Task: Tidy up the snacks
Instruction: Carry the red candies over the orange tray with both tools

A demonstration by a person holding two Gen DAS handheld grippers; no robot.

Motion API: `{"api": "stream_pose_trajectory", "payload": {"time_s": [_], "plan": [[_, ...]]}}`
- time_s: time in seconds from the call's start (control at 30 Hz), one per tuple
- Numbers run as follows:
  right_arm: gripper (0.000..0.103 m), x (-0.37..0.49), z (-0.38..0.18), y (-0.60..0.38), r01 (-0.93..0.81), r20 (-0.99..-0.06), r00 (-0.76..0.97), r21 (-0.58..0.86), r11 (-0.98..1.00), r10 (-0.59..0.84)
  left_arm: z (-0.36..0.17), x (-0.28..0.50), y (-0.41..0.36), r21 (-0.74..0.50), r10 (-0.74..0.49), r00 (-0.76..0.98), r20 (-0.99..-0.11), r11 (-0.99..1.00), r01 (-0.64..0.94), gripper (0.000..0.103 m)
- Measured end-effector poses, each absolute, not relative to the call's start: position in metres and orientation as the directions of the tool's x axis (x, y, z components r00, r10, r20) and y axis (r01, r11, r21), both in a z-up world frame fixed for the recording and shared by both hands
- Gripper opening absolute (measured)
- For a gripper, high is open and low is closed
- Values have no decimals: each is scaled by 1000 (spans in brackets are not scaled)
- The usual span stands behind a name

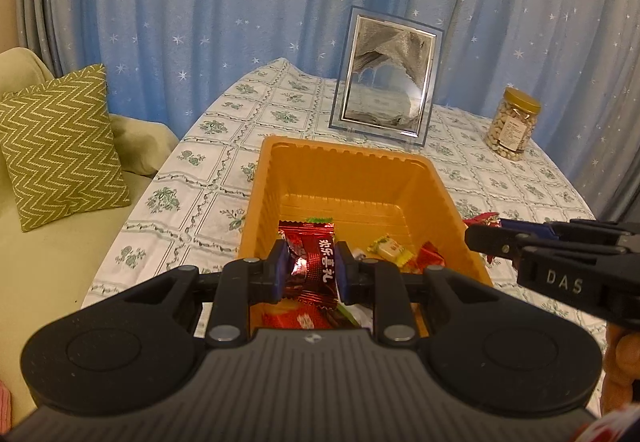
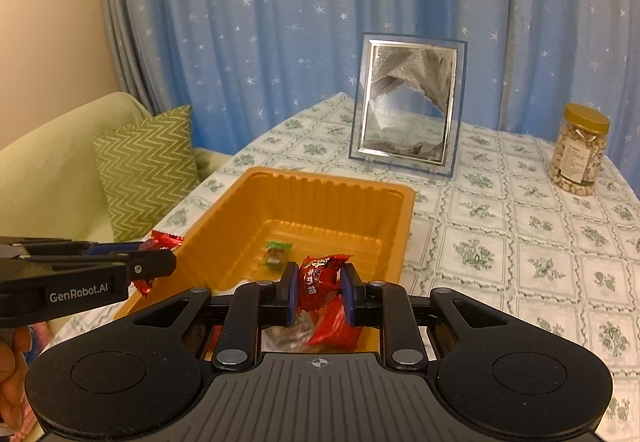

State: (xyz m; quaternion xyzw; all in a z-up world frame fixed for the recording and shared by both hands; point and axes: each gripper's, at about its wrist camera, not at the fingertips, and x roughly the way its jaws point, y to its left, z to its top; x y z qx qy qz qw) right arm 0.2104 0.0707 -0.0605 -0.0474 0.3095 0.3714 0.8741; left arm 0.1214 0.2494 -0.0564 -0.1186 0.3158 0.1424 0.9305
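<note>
**Both claws over the orange tray, each pinching a red sweet**

The left gripper (image 1: 310,272) has its blue pads pressed onto a dark red candy (image 1: 316,266) with white characters on the wrapper, held just above the near end of the orange tray (image 1: 260,197). Below and beyond it, on the tray floor, lie a yellow sweet (image 1: 390,250) off to its right, a green-topped wrapper (image 1: 320,219) just past its tips, and more red packets (image 1: 296,320) under its jaws.

The right gripper (image 2: 318,296) pinches a bright red candy (image 2: 320,278) the same way, over the tray's near right corner (image 2: 404,209). A small green sweet (image 2: 276,252) rests on the tray floor ahead and to its left.

Each claw shows at the edge of the other's view, close beside it. Far beyond both tips a framed picture (image 2: 408,105) stands upright on the patterned tablecloth (image 2: 500,226), with a gold-lidded jar of nuts (image 2: 578,149) well off to the right
</note>
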Motion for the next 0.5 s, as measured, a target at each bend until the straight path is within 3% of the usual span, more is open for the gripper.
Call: {"api": "stream_pose_trajectory", "payload": {"time_s": [0.5], "plan": [[22,273,-71,88,-641,-572,519,231,732,635,-66,183,270,-142,140,766,-627,947,-290,22]]}}
